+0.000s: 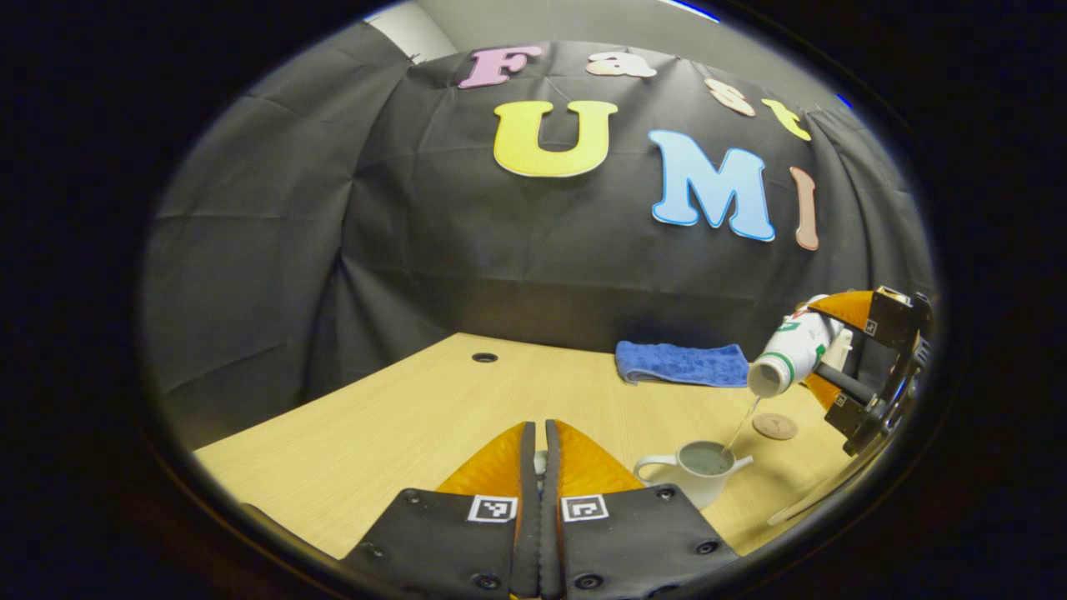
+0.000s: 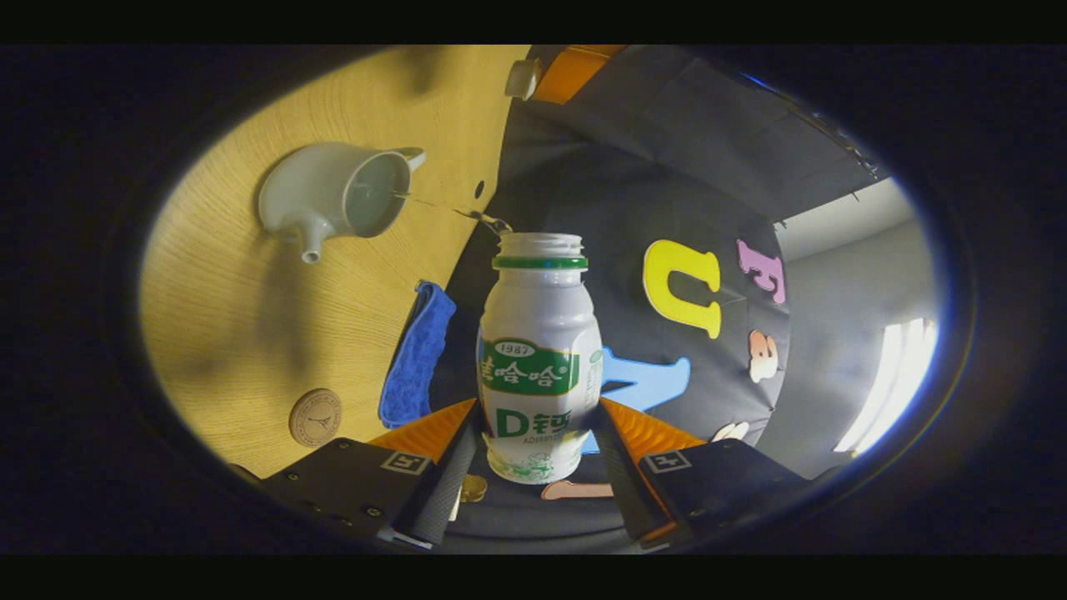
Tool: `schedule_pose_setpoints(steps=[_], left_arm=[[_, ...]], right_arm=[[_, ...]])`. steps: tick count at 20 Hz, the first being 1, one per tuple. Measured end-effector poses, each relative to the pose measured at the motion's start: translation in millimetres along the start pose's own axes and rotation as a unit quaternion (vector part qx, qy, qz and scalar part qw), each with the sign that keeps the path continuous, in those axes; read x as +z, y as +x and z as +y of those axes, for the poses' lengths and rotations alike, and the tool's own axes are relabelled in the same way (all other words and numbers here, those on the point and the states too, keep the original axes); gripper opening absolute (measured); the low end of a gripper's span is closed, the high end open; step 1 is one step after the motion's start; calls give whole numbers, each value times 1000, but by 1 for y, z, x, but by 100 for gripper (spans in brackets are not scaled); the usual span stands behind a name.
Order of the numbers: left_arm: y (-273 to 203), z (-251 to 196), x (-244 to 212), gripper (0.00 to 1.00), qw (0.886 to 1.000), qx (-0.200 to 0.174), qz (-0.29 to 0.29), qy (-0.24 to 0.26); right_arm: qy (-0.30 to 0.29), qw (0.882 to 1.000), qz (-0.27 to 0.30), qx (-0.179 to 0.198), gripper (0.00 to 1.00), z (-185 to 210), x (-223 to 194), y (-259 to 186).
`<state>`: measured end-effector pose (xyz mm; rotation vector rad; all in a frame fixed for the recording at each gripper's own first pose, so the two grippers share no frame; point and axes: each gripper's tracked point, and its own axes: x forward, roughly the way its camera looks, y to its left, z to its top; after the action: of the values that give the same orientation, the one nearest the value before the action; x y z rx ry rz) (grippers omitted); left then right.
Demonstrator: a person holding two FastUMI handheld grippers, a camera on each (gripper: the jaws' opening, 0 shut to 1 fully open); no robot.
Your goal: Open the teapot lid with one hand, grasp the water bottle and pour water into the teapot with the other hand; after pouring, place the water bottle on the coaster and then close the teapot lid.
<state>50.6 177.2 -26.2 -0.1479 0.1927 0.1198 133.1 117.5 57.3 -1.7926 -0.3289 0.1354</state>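
Observation:
My right gripper (image 2: 538,408) is shut on a white water bottle (image 2: 539,358) with a green label, uncapped and tipped over. A thin stream of water (image 1: 742,425) runs from its mouth into the open white teapot (image 1: 704,471) on the wooden table. The left gripper view shows the bottle (image 1: 788,354) held by the right gripper (image 1: 867,367) above and to the right of the pot. My left gripper (image 1: 540,442) is shut on the small white teapot lid (image 1: 540,460), held off to the pot's left. In the right gripper view the lid (image 2: 523,77) shows beyond the teapot (image 2: 333,196).
A round cork coaster (image 1: 774,426) lies just behind the teapot, under the tilted bottle. A folded blue cloth (image 1: 682,364) rests at the back of the table by the black wall. A cable hole (image 1: 484,357) sits in the tabletop farther left.

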Motion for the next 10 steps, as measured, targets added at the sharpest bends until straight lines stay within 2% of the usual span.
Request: schedule_pose_setpoints(steps=[2, 8, 10], left_arm=[[0, 0, 0, 10, 1000, 0, 1, 0], [0, 0, -3, 10, 1000, 0, 4, -1], [0, 0, -3, 10, 1000, 1, 4, -1]], right_arm=[[-4, 1000, -1, -1, 75, -4, 1, 2], [-13, 1000, -6, -4, 80, -8, 2, 3], [-17, 1000, -8, -4, 77, -10, 3, 4]])
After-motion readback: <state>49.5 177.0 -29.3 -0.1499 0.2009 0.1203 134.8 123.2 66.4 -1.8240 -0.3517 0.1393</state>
